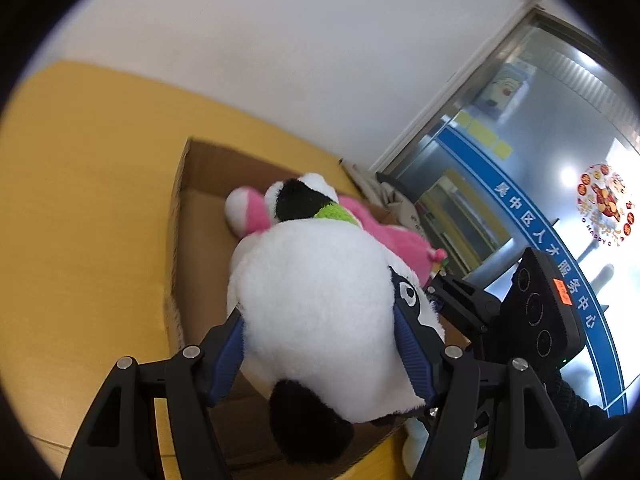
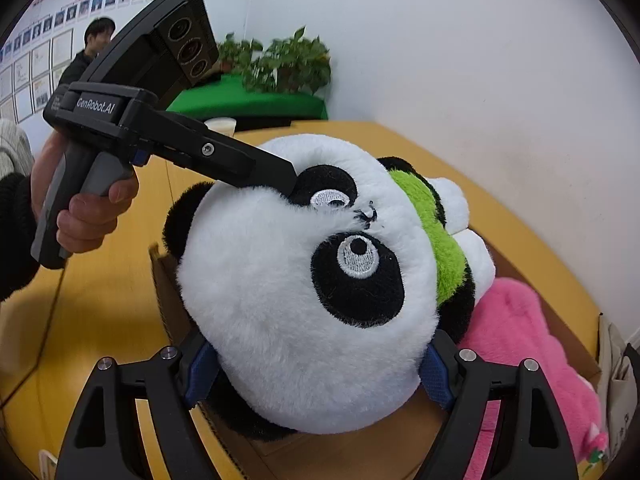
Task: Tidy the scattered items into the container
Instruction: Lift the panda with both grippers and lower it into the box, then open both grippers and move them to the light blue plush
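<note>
low in each wrist view, both the left gripper [image 1: 320, 344] and right gripper [image 2: 320, 364] have their jaws clenched on the panda plush [image 2: 304, 280], held over the open cardboard box [image 1: 200, 240] where a pink plush [image 2: 528, 344] lies, on the yellow tabletop [image 1: 80, 220].

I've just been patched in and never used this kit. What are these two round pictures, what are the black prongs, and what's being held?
Each round picture comes from a fisheye camera mounted on a hand-held gripper, looking out along its two fingers. A person holds one in each hand. The left hand-held gripper clamps the plush panda by the head; the right hand-held gripper clamps the same head from another side. In the right view you also see the person's left hand on the other handle. Below the panda sits an open cardboard box on a yellow table, with a pink plush toy already inside.
</note>
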The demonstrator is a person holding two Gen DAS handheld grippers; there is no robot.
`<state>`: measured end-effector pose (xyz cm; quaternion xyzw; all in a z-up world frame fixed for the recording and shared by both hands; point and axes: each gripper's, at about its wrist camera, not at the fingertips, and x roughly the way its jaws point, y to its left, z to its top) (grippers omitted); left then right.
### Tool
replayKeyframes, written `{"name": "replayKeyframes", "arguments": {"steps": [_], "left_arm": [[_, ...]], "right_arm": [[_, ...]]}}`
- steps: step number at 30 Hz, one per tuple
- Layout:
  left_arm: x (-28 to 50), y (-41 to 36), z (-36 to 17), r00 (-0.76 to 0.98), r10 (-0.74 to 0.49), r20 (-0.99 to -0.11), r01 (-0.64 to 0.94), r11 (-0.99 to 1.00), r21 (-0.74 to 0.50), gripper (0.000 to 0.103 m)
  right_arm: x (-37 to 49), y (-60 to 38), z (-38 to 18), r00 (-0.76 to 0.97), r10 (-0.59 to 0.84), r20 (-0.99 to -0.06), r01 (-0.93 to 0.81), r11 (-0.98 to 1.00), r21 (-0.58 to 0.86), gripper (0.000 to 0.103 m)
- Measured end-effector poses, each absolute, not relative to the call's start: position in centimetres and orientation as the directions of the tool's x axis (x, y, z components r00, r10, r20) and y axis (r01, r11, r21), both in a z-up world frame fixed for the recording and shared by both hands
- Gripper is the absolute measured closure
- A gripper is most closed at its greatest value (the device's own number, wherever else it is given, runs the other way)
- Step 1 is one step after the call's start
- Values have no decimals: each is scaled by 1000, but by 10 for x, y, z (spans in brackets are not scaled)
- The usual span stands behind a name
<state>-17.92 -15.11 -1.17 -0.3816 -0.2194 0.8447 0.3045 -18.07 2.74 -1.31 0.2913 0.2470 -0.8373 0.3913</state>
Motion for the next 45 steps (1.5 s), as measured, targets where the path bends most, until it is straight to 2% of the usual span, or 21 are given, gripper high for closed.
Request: {"name": "replayKeyframes", "arguments": {"steps": [2, 6, 10, 13, 15, 18, 21, 23, 28, 33, 36, 41, 45], "left_arm": [[-181, -150, -26, -498, 678, -540, -319, -723, -613, 35], [-173, -157, -33, -506, 683, -526, -301, -712, -635, 35], [-156, -156, -26, -541, 627, -561, -283, -764, -581, 35], [-150, -158, -25, -543, 609, -579, -260, -777, -573, 32], [-146, -160, -22, -546, 601, -584, -232, -778, -584, 32], [-135, -159, -11, -572, 542, -615, -200, -820, -537, 26], [-115, -161, 5, -633, 444, -634, -161, -877, -453, 26], [-95, -162, 20, -669, 422, -612, -165, -887, -431, 26], [-47, -148, 54, -740, 332, -584, -158, -931, -330, 26], [-6, -120, 75, -771, 331, -544, -207, -938, -277, 26], [16, -104, 81, -777, 348, -525, -242, -934, -261, 25], [4, -87, 92, -770, 376, -515, -306, -927, -219, 25], [-52, -91, 84, -751, 337, -568, -277, -942, -192, 25]], "right_arm": [[-186, 24, -26, -505, -489, -711, 807, -559, -189, 17], [-189, 16, -38, -486, -456, -746, 821, -531, -210, 16], [-193, 11, -38, -438, -477, -762, 844, -510, -166, 15], [-193, 5, -43, -418, -462, -782, 853, -495, -164, 11], [-196, 6, -46, -425, -442, -790, 843, -510, -168, 4], [-197, 12, -45, -434, -417, -798, 814, -561, -149, 3], [-183, 21, -29, -465, -437, -770, 796, -586, -148, 3], [-153, 51, -16, -487, -473, -734, 780, -615, -121, 3], [-106, 109, 44, -564, -559, -608, 724, -689, -39, 0], [-36, 160, 77, -691, -499, -522, 596, -803, -22, 0], [-8, 169, 75, -752, -454, -478, 519, -855, -5, 0], [20, 193, 57, -751, -448, -486, 453, -884, 115, 0], [41, 207, 43, -721, -478, -502, 438, -875, 206, 0]]}}
